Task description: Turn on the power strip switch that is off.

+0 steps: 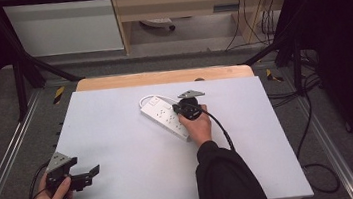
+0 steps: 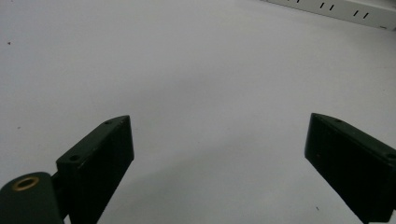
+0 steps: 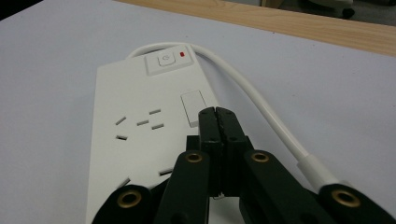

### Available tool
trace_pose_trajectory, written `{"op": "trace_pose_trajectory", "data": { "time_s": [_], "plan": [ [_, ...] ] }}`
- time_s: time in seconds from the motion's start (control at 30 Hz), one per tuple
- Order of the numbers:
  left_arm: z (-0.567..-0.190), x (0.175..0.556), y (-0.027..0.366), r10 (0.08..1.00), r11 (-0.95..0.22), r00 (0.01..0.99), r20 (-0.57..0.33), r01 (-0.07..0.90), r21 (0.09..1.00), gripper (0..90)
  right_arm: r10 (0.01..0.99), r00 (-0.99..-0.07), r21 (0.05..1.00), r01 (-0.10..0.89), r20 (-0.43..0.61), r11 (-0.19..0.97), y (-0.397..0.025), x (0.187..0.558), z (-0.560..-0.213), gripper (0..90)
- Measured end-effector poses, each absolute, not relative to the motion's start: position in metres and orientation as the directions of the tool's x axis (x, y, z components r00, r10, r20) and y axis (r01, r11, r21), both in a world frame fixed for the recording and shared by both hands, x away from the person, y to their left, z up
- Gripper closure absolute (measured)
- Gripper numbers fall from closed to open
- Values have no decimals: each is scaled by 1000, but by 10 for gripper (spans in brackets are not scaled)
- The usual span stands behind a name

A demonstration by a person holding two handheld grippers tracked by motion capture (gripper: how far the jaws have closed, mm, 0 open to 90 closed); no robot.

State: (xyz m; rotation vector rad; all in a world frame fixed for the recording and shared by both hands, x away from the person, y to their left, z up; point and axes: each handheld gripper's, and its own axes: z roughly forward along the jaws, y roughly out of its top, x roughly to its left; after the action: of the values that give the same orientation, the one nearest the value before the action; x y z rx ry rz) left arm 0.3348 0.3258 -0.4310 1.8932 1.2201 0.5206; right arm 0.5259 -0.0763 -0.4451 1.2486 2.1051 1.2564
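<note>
On the pale grey table (image 1: 120,151) the white power strip (image 3: 140,140) lies just past centre toward one o'clock, rigid, light and slick-looking, likely best pinched across its long edges, the right gripper (image 3: 218,116) clenched empty above it, the left gripper (image 2: 219,154) released at seven o'clock.

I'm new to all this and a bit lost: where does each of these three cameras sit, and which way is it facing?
High view: above the person's side, looking forward and down on the table; both forearms and hands show.
Left gripper view: rides the left tongs, facing across the table; its two black jaws, apart, show.
Right gripper view: rides the right tongs, jaws together above the power strip.
All three views share the power strip.
</note>
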Motion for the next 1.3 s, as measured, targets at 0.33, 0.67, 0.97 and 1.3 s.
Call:
{"op": "trace_pose_trajectory", "data": {
  "time_s": [0.33,0.67,0.97,1.3],
  "plan": [
    [-431,335,326,891,-209,448,-80,559,802,82,842,-527,847,494,114,194,-77,526,-446,900],
    [-432,335,326,890,-216,450,-78,565,796,82,844,-524,848,493,113,193,-77,526,-446,900],
    [-432,335,325,890,-216,450,-78,566,796,82,845,-524,848,492,111,194,-76,526,-446,900],
    [-432,335,325,890,-217,449,-77,567,795,82,846,-523,842,500,106,204,-76,527,-447,900]
  ]
}}
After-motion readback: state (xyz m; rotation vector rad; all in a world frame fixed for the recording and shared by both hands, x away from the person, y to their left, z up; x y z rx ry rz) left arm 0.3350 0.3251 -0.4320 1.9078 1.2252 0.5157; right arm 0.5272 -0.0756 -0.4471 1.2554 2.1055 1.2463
